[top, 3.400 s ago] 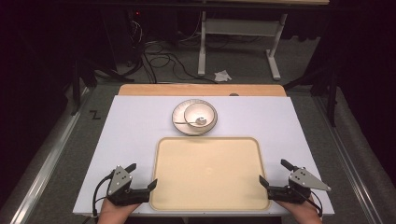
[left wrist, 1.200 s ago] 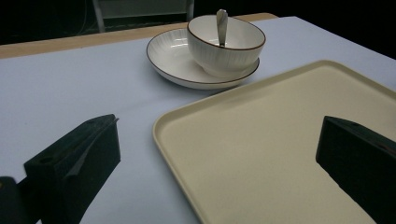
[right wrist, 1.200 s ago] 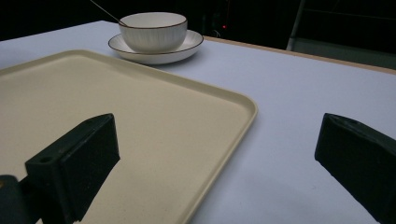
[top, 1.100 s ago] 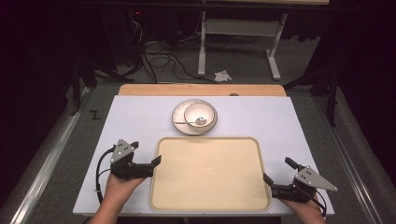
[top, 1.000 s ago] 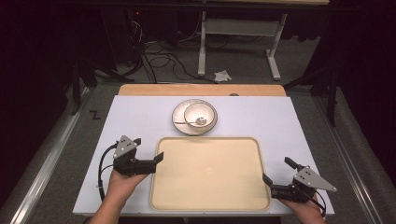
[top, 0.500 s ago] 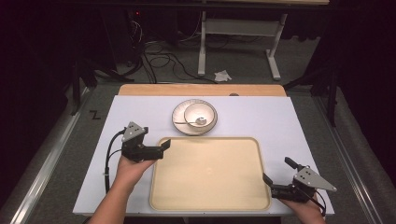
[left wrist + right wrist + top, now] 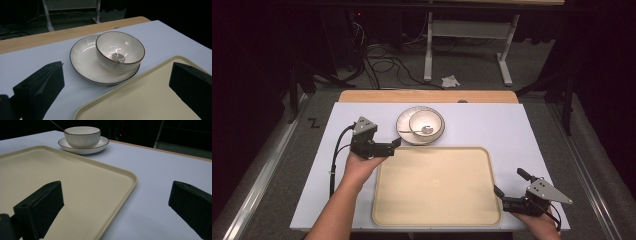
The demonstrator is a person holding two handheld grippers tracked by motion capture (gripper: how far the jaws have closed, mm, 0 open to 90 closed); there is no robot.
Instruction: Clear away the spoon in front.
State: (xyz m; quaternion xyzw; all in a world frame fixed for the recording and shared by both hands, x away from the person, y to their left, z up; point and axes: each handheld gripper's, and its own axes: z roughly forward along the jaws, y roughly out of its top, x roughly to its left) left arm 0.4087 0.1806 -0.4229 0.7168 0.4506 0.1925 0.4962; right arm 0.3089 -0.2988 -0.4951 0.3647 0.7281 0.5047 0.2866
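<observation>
Two tools gaping, left tool (image 7: 396,144) near bowl (image 7: 426,124), beside tray (image 7: 437,216)

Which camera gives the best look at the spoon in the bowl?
The left gripper view: it looks down into the bowl, where the spoon head lies on the bottom. The high view shows the whole spoon, but small. The right gripper view catches just its thin handle poking above the rim.

Bowl (image 7: 426,124) on plate (image 7: 405,131), behind tray (image 7: 437,185).
</observation>
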